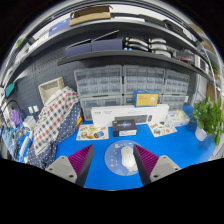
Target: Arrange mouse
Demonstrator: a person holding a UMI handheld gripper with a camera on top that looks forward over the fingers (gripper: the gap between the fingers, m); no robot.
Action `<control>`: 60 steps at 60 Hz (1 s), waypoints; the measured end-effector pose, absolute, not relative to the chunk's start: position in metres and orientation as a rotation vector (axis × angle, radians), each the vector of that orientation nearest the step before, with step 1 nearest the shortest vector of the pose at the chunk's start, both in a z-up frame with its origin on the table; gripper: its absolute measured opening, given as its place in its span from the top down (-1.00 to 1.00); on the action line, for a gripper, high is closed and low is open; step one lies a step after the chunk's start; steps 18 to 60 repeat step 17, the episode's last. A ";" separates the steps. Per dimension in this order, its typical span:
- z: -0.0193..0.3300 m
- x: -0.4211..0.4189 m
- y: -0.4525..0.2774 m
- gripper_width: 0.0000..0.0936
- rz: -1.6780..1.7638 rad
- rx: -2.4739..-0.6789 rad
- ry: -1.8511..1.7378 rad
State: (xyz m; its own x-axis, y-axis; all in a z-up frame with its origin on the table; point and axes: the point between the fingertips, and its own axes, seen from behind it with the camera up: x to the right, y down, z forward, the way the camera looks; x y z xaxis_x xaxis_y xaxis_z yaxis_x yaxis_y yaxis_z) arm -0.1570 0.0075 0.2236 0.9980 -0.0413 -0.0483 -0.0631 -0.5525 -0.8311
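Between the two spread fingers of the gripper (115,165) sits a pale, rounded mouse (122,156) on the blue table (190,150), with a gap showing at either side, so nothing is clamped. Judging by this, the grasp step is in hand; next the fingers need closing squarely on its flanks. Beyond lies a white keyboard (125,118).

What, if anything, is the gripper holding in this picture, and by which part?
Nothing is held. The gripper is open, and the mouse rests on the blue table between the fingers, with a gap at each side.
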 end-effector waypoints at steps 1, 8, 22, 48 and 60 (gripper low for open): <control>0.225 -0.157 0.007 -0.72 0.026 -2.154 0.074; 0.233 -0.159 0.001 -0.71 0.027 -2.140 0.077; 0.228 -0.158 -0.004 -0.70 0.034 -2.153 0.084; 0.228 -0.158 -0.004 -0.70 0.034 -2.153 0.084; 0.228 -0.158 -0.004 -0.70 0.034 -2.153 0.084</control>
